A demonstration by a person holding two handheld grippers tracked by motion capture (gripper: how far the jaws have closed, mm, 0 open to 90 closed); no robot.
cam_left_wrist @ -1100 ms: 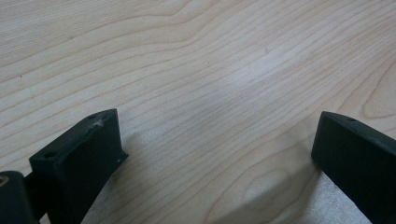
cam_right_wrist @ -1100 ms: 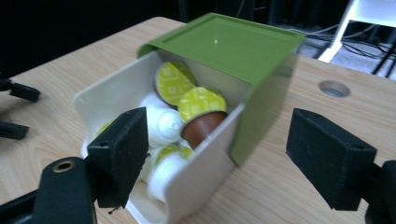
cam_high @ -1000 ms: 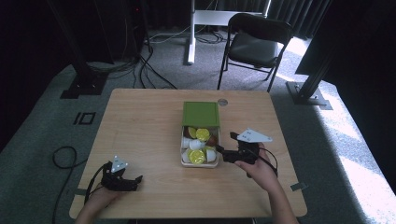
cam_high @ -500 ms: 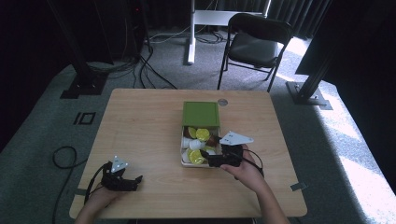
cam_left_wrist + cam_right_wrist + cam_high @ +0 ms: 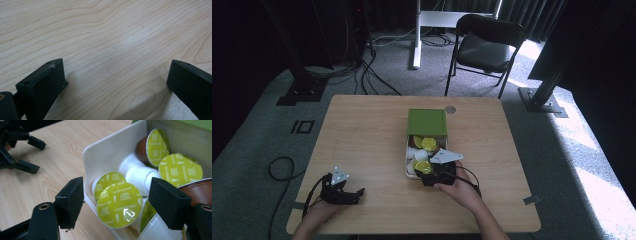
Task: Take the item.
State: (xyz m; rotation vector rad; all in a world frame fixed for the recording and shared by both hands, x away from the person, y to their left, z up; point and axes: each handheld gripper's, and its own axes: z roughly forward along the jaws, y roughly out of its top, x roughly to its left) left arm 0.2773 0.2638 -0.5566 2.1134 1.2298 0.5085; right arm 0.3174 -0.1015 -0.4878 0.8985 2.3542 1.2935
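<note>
Right tongs [image 5: 116,206] gaping over the near end of the capsule box [image 5: 408,150].
Front capsule [image 5: 119,205], labelled cappuccino, sits between the jaws, foil lid facing them, inside the box's near wall; nothing clamped. Left tongs [image 5: 343,192], well left of the box on the tabletop [image 5: 362,135], also apart, empty. High view misses the capsule lettering.

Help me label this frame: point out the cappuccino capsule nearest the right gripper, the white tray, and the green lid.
cappuccino capsule [image 5: 119,204], right gripper view, on its yellow-green foil top.
white tray [image 5: 103,155], right gripper view, on its near wall.
green lid [image 5: 427,121], high view, on its flat top.
</note>
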